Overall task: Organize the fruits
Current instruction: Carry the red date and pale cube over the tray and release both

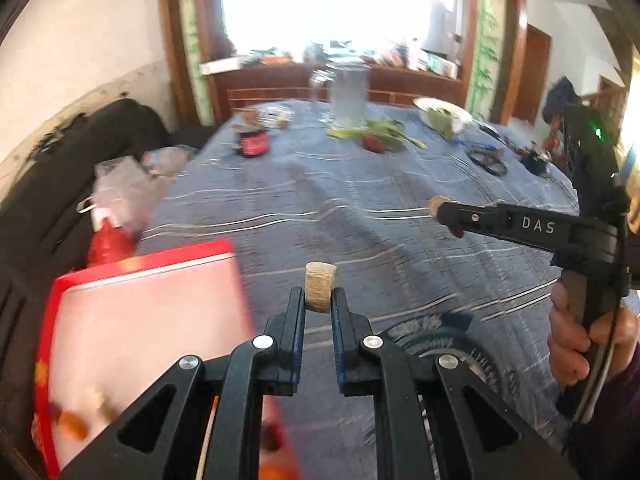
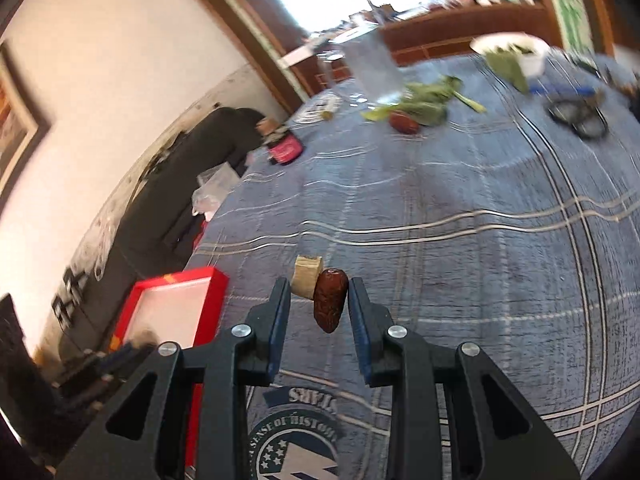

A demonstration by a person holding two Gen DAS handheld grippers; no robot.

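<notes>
One dried date [image 2: 329, 304] hangs long-axis downward, clamped in the right tool [image 2: 320, 300] (left tool [image 1: 318, 300] empty, nearly closed).

Left hand-held gripper [image 1: 319, 300]: fingers parallel, narrowly apart, pointing forward. Right hand-held gripper [image 2: 320, 300]: jaws gripping date [image 2: 329, 304], held aloft. Right hand [image 1: 580, 336] wraps grip handle, fingers curled.

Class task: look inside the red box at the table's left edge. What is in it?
The red box has a pale lining. A few small orange and tan pieces, blurred, lie near its close end. The left gripper covers that corner, so more may be hidden.
</notes>
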